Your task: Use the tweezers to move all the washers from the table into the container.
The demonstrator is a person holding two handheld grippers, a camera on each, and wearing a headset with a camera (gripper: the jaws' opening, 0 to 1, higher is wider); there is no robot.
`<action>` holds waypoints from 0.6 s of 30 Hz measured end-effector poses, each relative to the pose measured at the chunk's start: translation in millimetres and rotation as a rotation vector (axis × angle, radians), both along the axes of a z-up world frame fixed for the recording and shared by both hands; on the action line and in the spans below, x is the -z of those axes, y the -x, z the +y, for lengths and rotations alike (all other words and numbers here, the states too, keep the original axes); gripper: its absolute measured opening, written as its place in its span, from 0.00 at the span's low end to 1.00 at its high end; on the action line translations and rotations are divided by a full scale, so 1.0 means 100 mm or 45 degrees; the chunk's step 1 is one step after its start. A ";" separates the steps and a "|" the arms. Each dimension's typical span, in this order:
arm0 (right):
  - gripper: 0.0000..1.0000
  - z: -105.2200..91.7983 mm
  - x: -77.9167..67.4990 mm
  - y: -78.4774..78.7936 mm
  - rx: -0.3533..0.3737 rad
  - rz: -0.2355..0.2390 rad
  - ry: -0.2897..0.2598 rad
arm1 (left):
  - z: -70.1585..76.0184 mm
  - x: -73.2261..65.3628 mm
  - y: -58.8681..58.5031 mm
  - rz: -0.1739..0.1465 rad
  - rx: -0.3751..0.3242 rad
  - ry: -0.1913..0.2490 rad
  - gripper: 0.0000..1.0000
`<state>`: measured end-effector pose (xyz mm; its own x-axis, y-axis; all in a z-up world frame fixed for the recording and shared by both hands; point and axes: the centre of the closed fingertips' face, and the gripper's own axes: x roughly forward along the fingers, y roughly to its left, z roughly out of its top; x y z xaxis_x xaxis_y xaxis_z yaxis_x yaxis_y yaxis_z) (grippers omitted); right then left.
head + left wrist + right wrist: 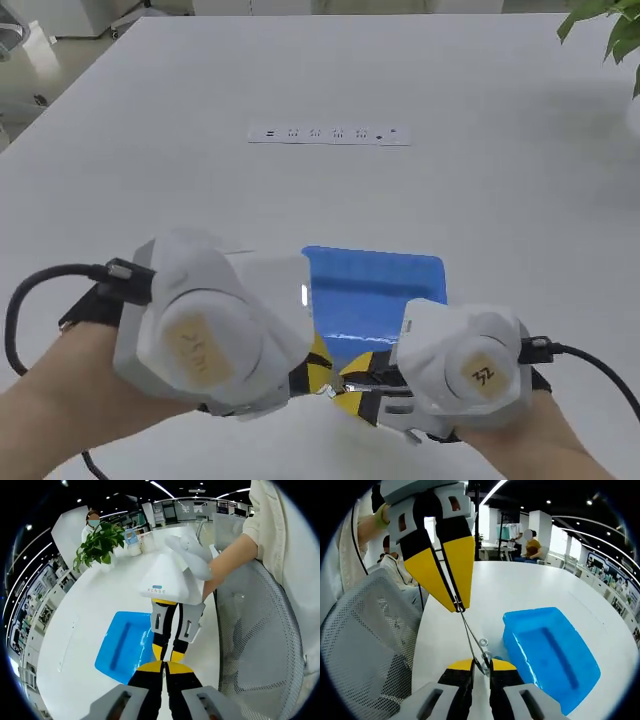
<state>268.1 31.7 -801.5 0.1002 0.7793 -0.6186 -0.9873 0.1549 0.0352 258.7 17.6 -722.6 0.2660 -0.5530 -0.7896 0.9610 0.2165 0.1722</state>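
Left gripper (456, 606) clamped on back end of tweezers (469, 635) to steady them. Right gripper (481, 667) jaws sit close either side of the legs, probably to squeeze them; cannot tell if pressing. Two washers (483, 642) on table (520, 585) just beside near edge of blue container (560, 660). Container looks empty

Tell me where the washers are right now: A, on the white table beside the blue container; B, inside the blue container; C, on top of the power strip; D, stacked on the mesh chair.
A: in the right gripper view the washers lie on the white table just beside the blue container, near the tips of the tweezers.
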 end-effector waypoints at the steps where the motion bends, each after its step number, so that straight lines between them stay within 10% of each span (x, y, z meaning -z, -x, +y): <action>1: 0.08 0.01 0.00 -0.01 0.011 0.022 -0.018 | 0.01 0.02 -0.01 0.013 0.000 -0.002 0.00; 5: 0.08 -0.02 0.03 -0.03 0.038 0.084 -0.031 | 0.04 0.07 -0.05 0.061 0.068 -0.034 0.00; 18: 0.04 0.09 -0.20 -0.04 -0.022 0.023 -0.065 | -0.08 0.05 -0.14 0.219 0.134 -0.020 0.00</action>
<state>272.2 40.3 -781.8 0.0757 0.8116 -0.5793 -0.9890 0.1352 0.0602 273.1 9.1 -727.3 0.0679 -0.5576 -0.8273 0.9937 0.1122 0.0060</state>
